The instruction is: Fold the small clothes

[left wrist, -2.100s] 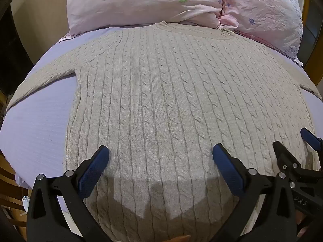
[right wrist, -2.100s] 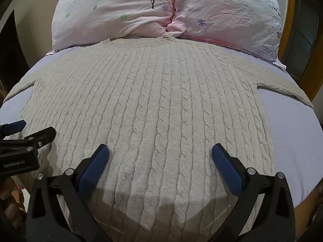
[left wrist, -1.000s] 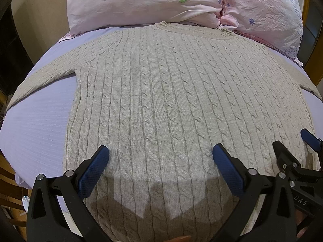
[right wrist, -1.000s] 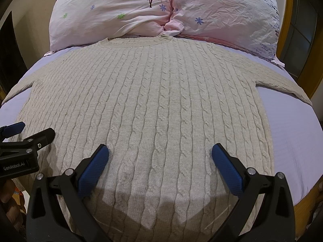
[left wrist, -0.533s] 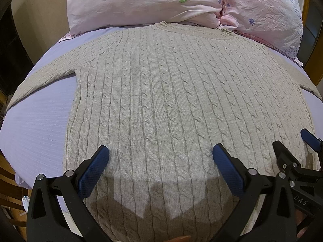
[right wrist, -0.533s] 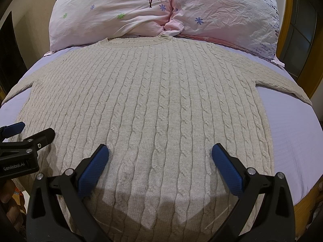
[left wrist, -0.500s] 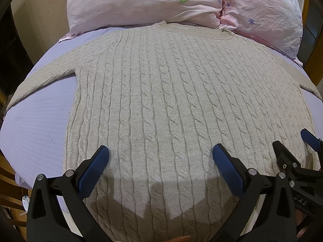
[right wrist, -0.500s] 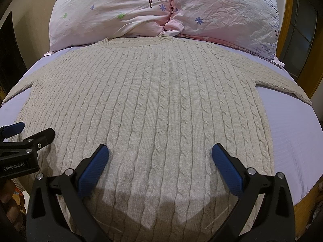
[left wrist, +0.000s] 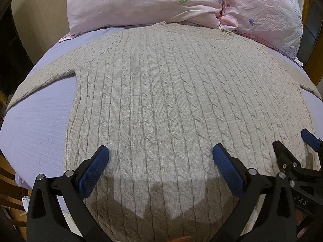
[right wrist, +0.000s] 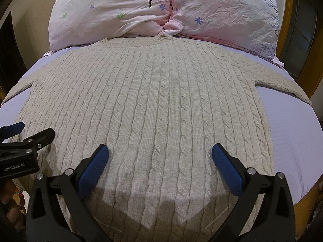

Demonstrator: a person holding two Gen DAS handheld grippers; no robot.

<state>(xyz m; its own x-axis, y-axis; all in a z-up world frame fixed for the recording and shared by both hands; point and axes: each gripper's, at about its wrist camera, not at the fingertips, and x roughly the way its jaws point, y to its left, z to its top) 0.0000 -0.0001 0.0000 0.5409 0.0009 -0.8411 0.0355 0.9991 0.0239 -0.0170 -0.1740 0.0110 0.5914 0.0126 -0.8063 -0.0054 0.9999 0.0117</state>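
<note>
A beige cable-knit sweater [left wrist: 167, 92] lies flat on the lavender bed sheet [left wrist: 38, 119], neck toward the pillows and both sleeves spread out to the sides. It also shows in the right wrist view [right wrist: 161, 100]. My left gripper [left wrist: 160, 159] is open and empty, hovering above the sweater's lower hem on its left half. My right gripper [right wrist: 160, 158] is open and empty above the hem on its right half. Each gripper shows at the edge of the other's view: the right gripper [left wrist: 292, 149] and the left gripper [right wrist: 30, 131].
Two pink flowered pillows [right wrist: 113, 14] [right wrist: 228, 14] lie at the head of the bed, just behind the sweater's neck. A wooden bed frame [right wrist: 302, 197] edges the right side. Bare sheet [right wrist: 292, 133] lies to the right of the sweater.
Almost nothing: the right wrist view shifted slightly early on, then held still. Both grippers stay open over the hem.
</note>
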